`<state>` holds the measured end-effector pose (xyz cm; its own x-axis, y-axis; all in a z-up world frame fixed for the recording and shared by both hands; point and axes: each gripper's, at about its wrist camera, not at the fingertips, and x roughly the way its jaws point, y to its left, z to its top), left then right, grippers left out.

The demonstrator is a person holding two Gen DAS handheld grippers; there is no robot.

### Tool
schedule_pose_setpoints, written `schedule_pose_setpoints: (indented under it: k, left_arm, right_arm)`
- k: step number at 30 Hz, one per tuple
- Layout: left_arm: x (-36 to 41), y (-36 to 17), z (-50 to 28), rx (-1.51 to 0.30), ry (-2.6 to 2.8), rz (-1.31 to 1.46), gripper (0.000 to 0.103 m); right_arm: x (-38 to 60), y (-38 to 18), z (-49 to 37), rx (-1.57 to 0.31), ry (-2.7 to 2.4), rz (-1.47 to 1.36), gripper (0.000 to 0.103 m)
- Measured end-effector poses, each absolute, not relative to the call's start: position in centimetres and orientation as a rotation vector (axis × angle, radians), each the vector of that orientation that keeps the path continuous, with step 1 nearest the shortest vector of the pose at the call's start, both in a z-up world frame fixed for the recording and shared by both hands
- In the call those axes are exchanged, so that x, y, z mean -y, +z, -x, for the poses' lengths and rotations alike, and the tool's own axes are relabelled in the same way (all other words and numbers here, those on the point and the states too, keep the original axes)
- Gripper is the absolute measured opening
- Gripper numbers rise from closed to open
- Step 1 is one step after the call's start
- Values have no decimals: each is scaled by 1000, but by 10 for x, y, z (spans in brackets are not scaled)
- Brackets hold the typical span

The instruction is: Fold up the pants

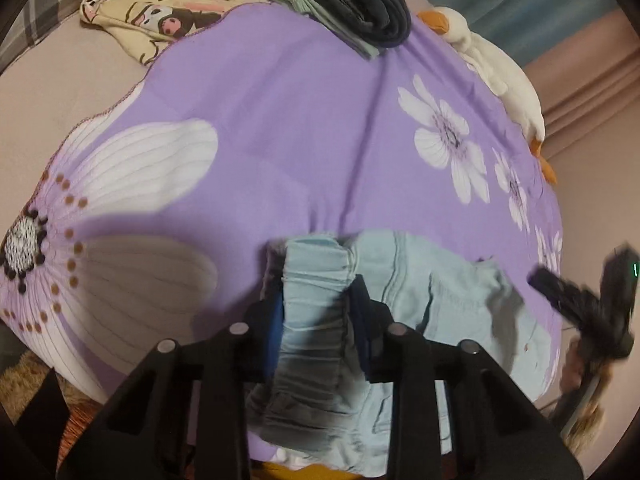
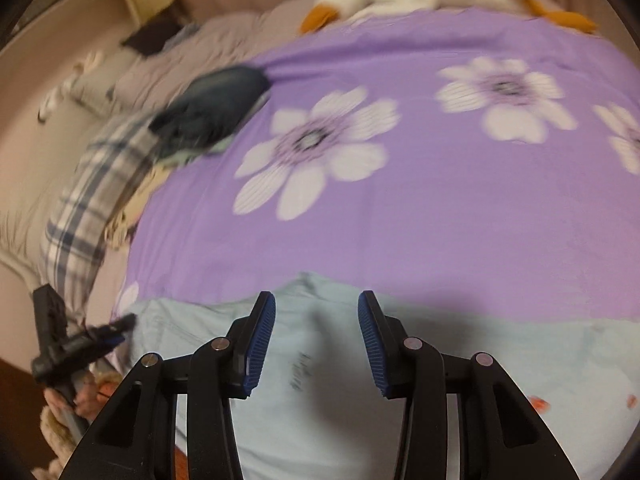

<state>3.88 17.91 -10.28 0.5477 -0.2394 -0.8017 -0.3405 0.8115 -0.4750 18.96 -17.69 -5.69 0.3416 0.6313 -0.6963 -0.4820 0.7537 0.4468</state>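
Denim, pale blue: your pants lie bunched at the near edge of the purple flowered bedspread, with the gathered waistband end toward your left gripper.
Look: soft washed fabric, an elastic-looking ruched band, seams and a pocket edge showing; in the right wrist view the cloth lies flatter, with small red marks near its right side.
Handling: judge it light and limp, not slippery; it will sag and drag rather than hold a shape, so lift slowly and let folds settle.
Where to hold: take the thick waistband or a hem, where layers give the pads something to bite; single-layer cloth may slide out.
Left gripper: your jaws are closed on the ruched waistband, the cloth pinched between the blue pads.
Right gripper: your jaws stand apart above the flat cloth with nothing between them; it shows blurred at the right edge of the left wrist view.
Next move, as a judgement: you need a second hold at a matching edge before drawing the garment flat.
Around: a dark folded garment on a green one sits at the far edge of the bedspread, a white plush duck lies along its far-right side, and a cartoon-print cushion rests beyond the far-left corner.
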Motion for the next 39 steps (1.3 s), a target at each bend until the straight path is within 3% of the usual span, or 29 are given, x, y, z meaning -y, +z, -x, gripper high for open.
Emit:
schedule_pose_setpoints:
  k: [12,13,14,15,21,28,34,36,39]
  left_arm:
    - [-174,-108,-22,-991,63,574,28]
    - [-175,-108,-22,-990,61,576,28]
    - [-175,-108,-22,-991,58,584,28]
    - [-176,-108,-22,-992,55,593,28]
    - [-179,-107,-25,-1006,55,618,29]
    - [-177,-105,-26,-1010,69,613,31]
    - [-169,-83,-27,-983,115,556,33]
    - [-166,-71,-25,-964,144,533,38]
    - [-158,-50,-22,-922,171,522,54]
  right_arm:
    - [121,-91,-207,-1116,743,-6,43]
    - [119,-91,-206,-1114,763,-3,40]
    - [118,-89,-205,-1111,761,1,11]
    - [118,-86,-205,-1099,737,9,7]
    - [124,-63,-201,-968,688,-16,7]
    - [104,-97,-210,-997,641,46,7]
    - [104,-93,-207,-934,610,89,6]
    - [107,-91,-206,-917,598,110,7]
    - [120,-84,-205,-911,603,72,10]
